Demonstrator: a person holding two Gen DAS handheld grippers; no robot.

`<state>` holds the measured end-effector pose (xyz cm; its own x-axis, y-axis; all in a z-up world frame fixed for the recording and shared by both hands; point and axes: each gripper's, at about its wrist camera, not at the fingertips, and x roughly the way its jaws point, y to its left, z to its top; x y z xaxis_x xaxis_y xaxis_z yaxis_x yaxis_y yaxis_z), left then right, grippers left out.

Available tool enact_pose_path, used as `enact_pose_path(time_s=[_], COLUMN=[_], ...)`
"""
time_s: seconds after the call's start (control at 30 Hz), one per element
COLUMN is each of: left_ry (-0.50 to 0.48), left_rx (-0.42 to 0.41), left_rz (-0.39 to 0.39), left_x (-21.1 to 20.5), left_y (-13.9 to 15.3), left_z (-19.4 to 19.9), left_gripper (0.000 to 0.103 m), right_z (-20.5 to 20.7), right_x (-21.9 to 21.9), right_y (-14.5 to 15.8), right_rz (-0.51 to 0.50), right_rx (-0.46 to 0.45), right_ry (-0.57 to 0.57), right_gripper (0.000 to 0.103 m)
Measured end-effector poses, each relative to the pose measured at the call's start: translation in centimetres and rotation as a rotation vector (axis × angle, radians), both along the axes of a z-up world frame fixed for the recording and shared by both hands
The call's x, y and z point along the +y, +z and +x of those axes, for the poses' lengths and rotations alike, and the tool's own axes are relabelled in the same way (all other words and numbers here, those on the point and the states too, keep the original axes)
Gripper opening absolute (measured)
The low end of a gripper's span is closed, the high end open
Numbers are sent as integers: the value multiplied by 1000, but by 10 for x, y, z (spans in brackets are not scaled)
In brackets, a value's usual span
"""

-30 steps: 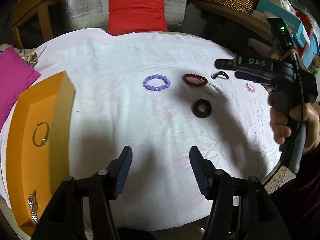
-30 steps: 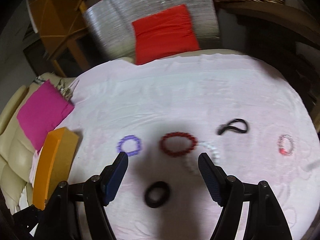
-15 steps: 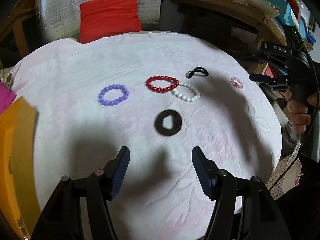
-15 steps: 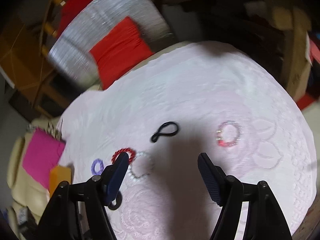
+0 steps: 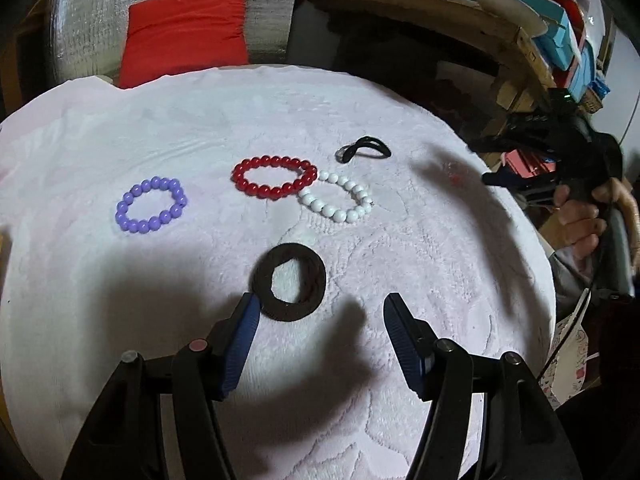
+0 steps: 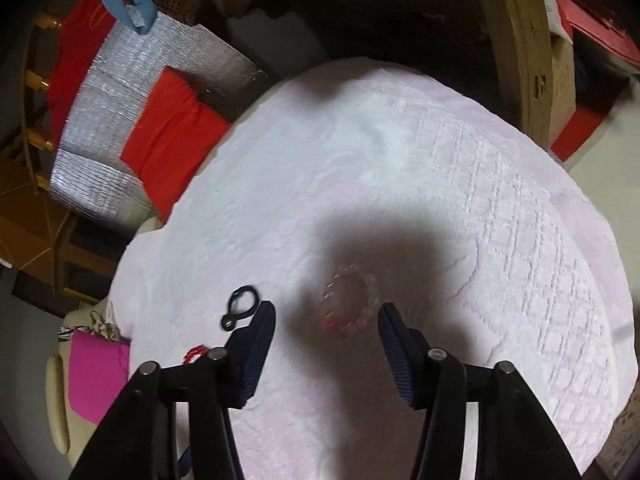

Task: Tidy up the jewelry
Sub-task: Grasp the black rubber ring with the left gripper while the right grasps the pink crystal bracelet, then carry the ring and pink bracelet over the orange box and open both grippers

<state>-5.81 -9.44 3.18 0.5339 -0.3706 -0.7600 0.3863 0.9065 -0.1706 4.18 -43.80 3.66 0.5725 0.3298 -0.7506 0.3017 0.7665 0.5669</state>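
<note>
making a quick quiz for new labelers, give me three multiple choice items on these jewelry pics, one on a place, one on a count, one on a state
1. Which bracelet lies against the red bead bracelet?
A. purple
B. white
C. clear pink

2. How many bead bracelets show in the left wrist view?
A. three
B. one
C. five

3. What is between the left gripper fingers?
A. the black ring, clamped
B. the thin black hair tie
C. nothing, it is open

Key: 1 B, the white bead bracelet touches the red one, while the purple bead bracelet lies apart. 2 A, purple, red and white. 3 C, the black ring lies flat on the white cloth just ahead of the left fingertip.
</note>
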Motion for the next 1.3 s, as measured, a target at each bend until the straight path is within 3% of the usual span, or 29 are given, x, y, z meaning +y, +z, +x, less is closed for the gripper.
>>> enact_pose_path(time_s=[0.1,0.17,0.33,0.47,0.6,0.63,0.67,0.8,1.03,1.3], left_ry=[1,7,15,22,13,15,17,17,10,59], left_rx=[3,14,18,14,-2,-7,-12,-17,-39,-105], left_rz=[-12,-19,-48,-63,-59,-58,-52,-43,-33,-57], left_x=[2,4,10,8,6,6,7,8,9,26], left_y=[-3,-6,-8,-10,-11,-11,-11,-13,-4,25], left_z=[4,8,14,19,20,20,21,24,16,-2], left_gripper=[62,53,48,49,48,43,35,15,12,12], right_z=[10,15,22,27,28,27,27,24,15,-1], right_x=[5,12,34,57,69,70,69,60,53,54], right_y=[-7,-12,-13,-16,-17,-16,-16,-14,2,25], right_rz=[-50,-92,-291,-520,-624,-632,-634,-561,-302,-42], right_rx=[23,32,25,27,4,1,-3,-12,-66,-166], right_ry=[-7,-5,14,14,32,32,33,27,69,117], right_gripper=[53,53,53,32,16,15,8,8,8,8])
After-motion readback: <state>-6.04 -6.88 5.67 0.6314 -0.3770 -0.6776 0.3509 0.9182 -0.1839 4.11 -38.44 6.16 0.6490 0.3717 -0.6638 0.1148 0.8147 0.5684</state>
